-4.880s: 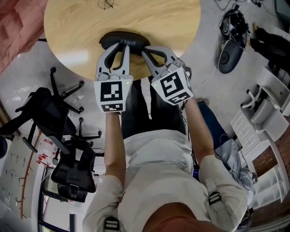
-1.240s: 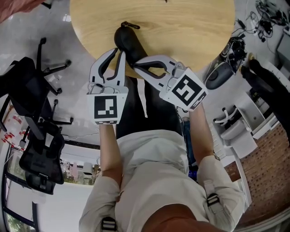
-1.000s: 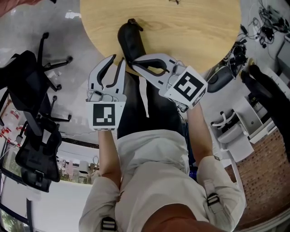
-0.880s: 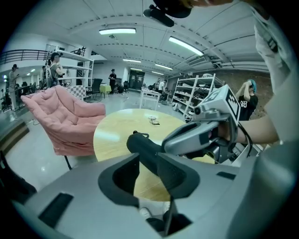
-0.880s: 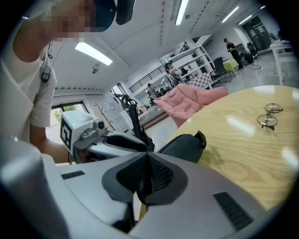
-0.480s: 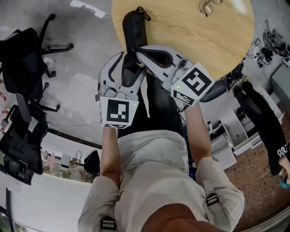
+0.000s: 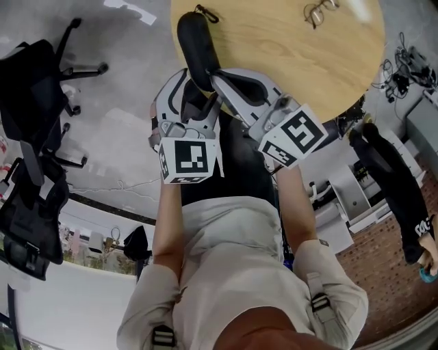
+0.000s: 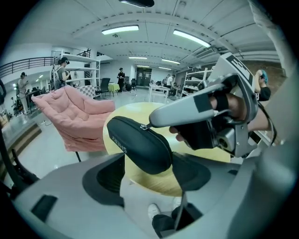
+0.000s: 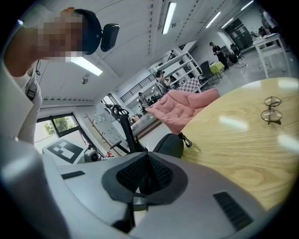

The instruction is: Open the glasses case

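The black glasses case (image 7: 194,42) lies lengthwise over the near left edge of the round wooden table (image 7: 287,61), its lid down. My left gripper (image 7: 190,87) has just been opening its jaws. They stand wide, one on each side of the case's near end (image 8: 140,145), and the pads do not press on it. My right gripper (image 7: 216,74) reaches in from the right. It is shut at the case's seam on a small metal zip pull (image 8: 140,126). In the right gripper view the right gripper (image 9: 145,173) has its jaws together, with the case (image 9: 169,144) behind them.
A pair of glasses (image 7: 318,9) lies at the table's far side (image 9: 268,109). Black office chairs (image 7: 37,89) stand on the floor to the left. A pink beanbag seat (image 8: 77,116) is beyond the table. A dark garment (image 7: 393,184) hangs at the right.
The left gripper's jaws have spread wide and moved forward round the case's near end. The right gripper stays shut at the case's seam. The case, crosswise at first, now points away from me.
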`<state>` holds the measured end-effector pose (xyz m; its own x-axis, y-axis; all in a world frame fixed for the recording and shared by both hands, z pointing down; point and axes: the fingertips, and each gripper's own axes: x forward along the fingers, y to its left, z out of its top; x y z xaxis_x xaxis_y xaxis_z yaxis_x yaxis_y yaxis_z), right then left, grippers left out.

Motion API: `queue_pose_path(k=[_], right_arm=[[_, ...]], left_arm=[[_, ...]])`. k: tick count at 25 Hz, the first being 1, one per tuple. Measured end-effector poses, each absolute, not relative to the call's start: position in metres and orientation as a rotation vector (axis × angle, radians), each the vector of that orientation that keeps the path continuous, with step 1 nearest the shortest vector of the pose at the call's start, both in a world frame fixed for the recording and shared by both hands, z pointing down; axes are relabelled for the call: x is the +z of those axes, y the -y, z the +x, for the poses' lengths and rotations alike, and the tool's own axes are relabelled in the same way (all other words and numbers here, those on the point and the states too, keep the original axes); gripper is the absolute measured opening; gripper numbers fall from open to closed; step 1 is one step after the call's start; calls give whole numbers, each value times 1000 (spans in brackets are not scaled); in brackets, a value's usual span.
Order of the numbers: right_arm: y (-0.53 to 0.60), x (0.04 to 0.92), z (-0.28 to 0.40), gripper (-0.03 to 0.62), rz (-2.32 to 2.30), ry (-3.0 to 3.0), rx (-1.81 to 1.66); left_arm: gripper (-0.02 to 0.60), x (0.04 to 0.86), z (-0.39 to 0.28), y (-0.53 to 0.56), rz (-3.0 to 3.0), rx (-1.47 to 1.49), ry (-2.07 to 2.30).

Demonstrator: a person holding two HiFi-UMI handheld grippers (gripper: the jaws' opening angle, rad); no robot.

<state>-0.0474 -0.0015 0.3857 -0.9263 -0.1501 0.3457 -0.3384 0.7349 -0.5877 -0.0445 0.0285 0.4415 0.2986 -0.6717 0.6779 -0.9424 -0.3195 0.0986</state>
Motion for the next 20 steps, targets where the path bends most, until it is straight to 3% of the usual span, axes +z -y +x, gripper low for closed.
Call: queue_pose_path(k=[20], right_arm=[[12, 401, -49, 20, 483, 2575, 952]], left_arm=[[330, 452, -67, -41, 2090, 801, 1421]])
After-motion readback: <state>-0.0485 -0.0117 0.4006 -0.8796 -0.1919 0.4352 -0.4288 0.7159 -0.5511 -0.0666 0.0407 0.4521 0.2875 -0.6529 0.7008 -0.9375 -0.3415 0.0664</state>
